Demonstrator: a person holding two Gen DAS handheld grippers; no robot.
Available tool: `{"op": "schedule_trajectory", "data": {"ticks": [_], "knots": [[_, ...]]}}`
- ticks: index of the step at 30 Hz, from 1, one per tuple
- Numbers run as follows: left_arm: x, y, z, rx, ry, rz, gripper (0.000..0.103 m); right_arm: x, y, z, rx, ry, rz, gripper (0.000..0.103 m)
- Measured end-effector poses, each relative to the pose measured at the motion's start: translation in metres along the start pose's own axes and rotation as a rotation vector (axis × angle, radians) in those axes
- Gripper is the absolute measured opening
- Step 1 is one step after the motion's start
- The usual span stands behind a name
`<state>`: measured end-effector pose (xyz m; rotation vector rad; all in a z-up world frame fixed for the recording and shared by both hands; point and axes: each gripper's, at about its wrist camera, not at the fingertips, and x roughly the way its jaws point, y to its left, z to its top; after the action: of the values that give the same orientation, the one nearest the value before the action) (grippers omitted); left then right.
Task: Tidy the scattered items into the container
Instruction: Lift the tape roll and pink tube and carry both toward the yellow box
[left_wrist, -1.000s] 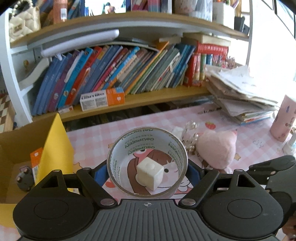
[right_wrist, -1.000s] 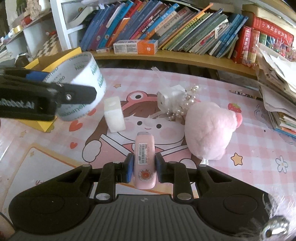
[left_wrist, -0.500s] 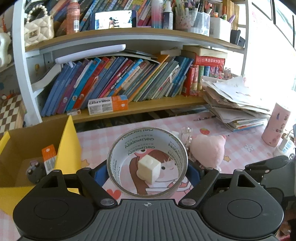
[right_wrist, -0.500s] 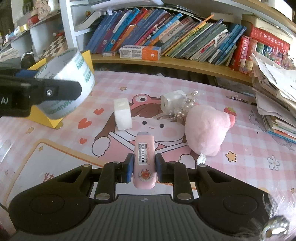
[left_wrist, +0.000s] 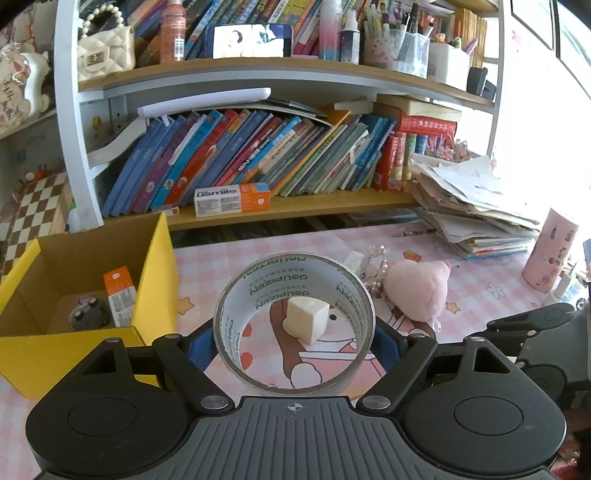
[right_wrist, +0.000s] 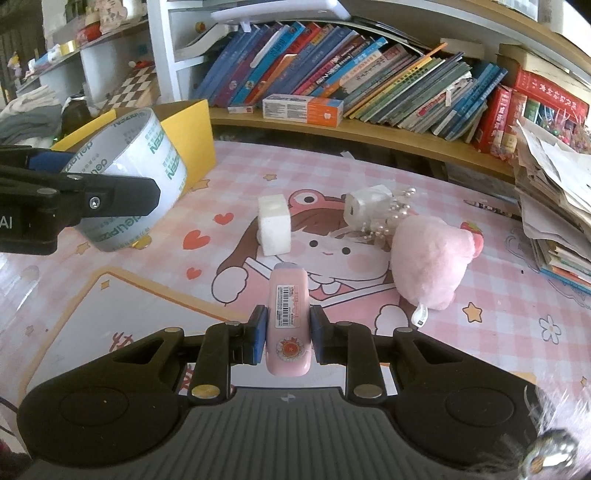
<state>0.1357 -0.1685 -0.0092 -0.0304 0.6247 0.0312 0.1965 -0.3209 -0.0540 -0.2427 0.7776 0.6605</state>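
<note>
Tape roll (left_wrist: 294, 325) clenched in left fingers (left_wrist: 201, 345) beside yellow box (left_wrist: 155, 280); right fingers (right_wrist: 258, 334) grip pink tube (right_wrist: 289, 317).

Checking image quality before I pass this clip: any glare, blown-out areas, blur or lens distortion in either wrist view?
Left wrist view: window light washes out the right edge beside the paper stack; shelves bow with fisheye curvature; tape roll sharp. Right wrist view: evenly lit, pink tube crisp, mild sheen on the table mat, bottom-right corner blurred.

The tape roll (left_wrist: 294, 321) frames the white cube (left_wrist: 306, 319), hiding its lower edge. The dark round object (left_wrist: 89, 314) in the yellow box (left_wrist: 155, 266) is too small to identify. The paper stack (right_wrist: 554, 206) runs off the right wrist view's edge.
</note>
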Motion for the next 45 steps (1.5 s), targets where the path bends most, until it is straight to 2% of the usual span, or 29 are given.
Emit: {"op": "schedule_trajectory", "data": {"ticks": [13, 25, 33, 45], "knots": [[-0.006, 0.001, -0.008, -0.008, 0.012, -0.012, 0.085, -0.004, 0.009, -0.006, -0.009, 0.008, 0.005, 0.023], [-0.006, 0.011, -0.011, 0.016, 0.011, -0.102, 0.085, -0.010, 0.026, -0.007, 0.019, 0.013, -0.061, 0.023], [-0.014, 0.033, -0.015, 0.048, 0.021, -0.175, 0.085, -0.012, 0.058, -0.003, 0.030, 0.023, -0.095, 0.023], [-0.032, 0.088, -0.032, 0.052, 0.048, -0.231, 0.085, -0.014, 0.106, 0.000, 0.063, 0.055, -0.146, 0.023]]}}
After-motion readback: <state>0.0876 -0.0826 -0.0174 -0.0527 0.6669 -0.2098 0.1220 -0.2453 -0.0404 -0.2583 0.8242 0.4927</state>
